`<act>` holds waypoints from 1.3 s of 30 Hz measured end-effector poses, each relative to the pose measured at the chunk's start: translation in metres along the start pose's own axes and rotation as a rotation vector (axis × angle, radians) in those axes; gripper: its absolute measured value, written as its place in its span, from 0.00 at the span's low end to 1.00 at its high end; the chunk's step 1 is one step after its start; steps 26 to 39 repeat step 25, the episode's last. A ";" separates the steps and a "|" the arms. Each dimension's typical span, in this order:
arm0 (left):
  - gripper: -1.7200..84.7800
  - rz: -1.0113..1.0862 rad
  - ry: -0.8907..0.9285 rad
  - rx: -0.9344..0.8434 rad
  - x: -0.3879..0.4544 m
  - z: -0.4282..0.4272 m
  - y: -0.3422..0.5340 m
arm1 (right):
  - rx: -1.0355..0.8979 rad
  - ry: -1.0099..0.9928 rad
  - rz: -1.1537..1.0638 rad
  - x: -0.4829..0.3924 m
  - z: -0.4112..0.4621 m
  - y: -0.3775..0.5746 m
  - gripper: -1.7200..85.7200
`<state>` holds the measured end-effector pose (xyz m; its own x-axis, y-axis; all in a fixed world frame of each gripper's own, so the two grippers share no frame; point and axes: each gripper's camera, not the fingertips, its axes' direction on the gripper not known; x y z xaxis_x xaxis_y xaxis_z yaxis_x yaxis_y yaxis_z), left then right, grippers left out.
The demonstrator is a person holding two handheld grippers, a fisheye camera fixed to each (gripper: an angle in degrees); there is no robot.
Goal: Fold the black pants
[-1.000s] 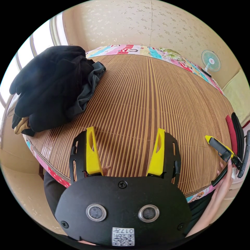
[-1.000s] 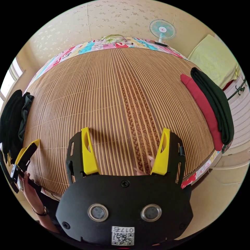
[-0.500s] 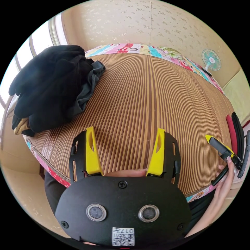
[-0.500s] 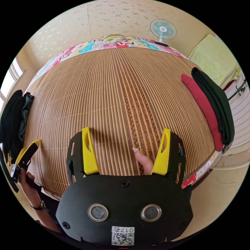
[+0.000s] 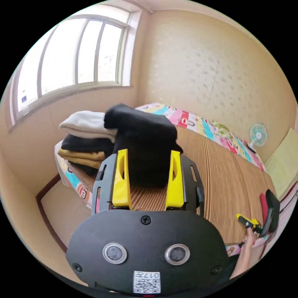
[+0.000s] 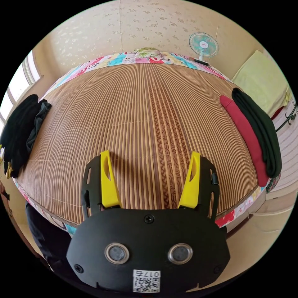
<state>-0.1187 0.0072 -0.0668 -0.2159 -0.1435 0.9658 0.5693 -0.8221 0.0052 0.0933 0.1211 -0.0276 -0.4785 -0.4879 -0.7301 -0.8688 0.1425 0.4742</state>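
Window [image 5: 71, 59] at far left of the left gripper view, then a stack of folded clothes [image 5: 85, 141] on the bed corner, with the black pants [image 5: 142, 146] bunched on the mat [image 5: 223, 177] just beside it. Left gripper [image 5: 148, 178] faces the pants from near by, its jaws parted with the cloth seen between them but nothing yet held. Further right, the right gripper [image 5: 250, 222] shows small at the bed edge, beside a red and a dark folded garment. In the right gripper view the pants [image 6: 20, 133] lie at the left edge of the mat [image 6: 149, 118], the right gripper [image 6: 150, 180] hovers in the middle with jaws wide apart and empty, and the red garment [image 6: 243, 136] lies at right. Step in hand, as judged: first grasp. It is best done by taking a single edge, ideally the waistband, rather than the whole bunch, then drawing the pants onto the bare mat to spread flat
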 end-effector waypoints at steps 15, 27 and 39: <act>0.08 0.114 0.192 -0.143 -0.008 0.027 -0.117 | 0.038 0.017 -0.007 -0.016 0.004 0.003 0.38; 0.07 0.274 0.736 -0.360 0.088 0.015 -0.062 | 0.042 0.011 -0.005 -0.024 0.008 -0.003 0.38; 0.07 0.274 0.736 -0.360 0.088 0.015 -0.062 | 0.042 0.011 -0.005 -0.024 0.008 -0.003 0.38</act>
